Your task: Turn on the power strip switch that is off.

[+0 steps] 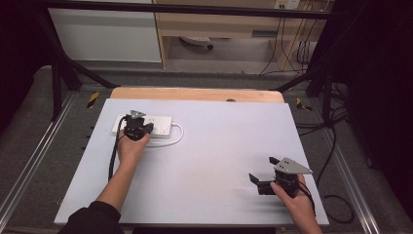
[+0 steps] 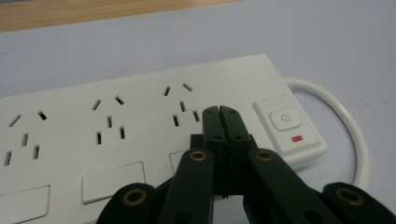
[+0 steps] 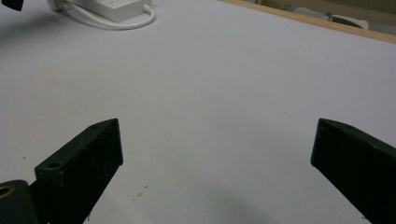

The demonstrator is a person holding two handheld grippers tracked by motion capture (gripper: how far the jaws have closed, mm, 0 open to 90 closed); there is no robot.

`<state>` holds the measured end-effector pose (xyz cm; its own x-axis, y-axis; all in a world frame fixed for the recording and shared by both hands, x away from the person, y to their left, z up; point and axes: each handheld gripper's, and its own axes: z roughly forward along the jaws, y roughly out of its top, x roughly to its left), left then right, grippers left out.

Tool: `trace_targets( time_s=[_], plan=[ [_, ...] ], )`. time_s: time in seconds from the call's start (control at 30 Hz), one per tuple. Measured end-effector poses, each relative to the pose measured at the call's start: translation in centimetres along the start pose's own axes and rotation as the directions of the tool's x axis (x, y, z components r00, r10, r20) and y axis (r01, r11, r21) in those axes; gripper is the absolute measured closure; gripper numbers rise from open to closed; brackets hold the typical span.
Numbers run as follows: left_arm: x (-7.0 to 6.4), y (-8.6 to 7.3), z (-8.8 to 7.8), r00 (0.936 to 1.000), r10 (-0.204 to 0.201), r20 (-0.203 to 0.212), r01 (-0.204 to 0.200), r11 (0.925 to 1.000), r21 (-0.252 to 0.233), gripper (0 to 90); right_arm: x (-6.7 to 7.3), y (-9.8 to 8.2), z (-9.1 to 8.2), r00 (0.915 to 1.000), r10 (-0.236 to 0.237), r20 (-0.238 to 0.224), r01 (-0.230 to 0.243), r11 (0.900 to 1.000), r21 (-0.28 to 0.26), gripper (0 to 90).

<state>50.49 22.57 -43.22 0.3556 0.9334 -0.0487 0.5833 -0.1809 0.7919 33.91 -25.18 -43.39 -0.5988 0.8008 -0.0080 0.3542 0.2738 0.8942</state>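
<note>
The jaws of the left gripper (image 1: 138, 127) sit over the white power strip (image 1: 160, 126) in the high view, at the far left of the pale worktop (image 1: 209, 156), though from above their gap cannot be read; the left hand (image 1: 130, 146) holds the tool low and pointed at the strip's near end, which suggests it is meant to press rather than pick up. The right gripper (image 1: 265, 181) rests near the worktop's near right corner, well apart from the strip, jaws spread and holding nothing, seemingly parked out of the way in the right hand (image 1: 297, 202). The strip's white cable (image 1: 178, 136) loops off its right end and curls back along the worktop. In the left gripper view, the left gripper (image 2: 219, 112) has its jaws pressed together with nothing between them, forming one narrow tip that lies over the face of the power strip (image 2: 140, 116), just beside the power button (image 2: 285, 120) with its small red mark (image 2: 297, 138); closed jaws make a firm poker, so the button looks like the likely target. Whether the tip touches the strip cannot be told. In the right gripper view, the right gripper (image 3: 217, 144) has its jaws wide over the bare worktop (image 3: 210, 84), with the power strip (image 3: 107, 7) and cable (image 3: 112, 23) far off at the top left.
</note>
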Motion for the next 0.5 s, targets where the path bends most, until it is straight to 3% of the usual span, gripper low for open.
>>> trace_targets(
  time_s=[0.5],
  plan=[
    [0.1,-0.43,-0.16,0.9999,-0.009,-0.004,0.009,0.9998,-0.017,90.0,0.06,0.0,0.05,1.0,-0.003,-0.001,0.003,1.0,0.003,2.8]
  ],
)
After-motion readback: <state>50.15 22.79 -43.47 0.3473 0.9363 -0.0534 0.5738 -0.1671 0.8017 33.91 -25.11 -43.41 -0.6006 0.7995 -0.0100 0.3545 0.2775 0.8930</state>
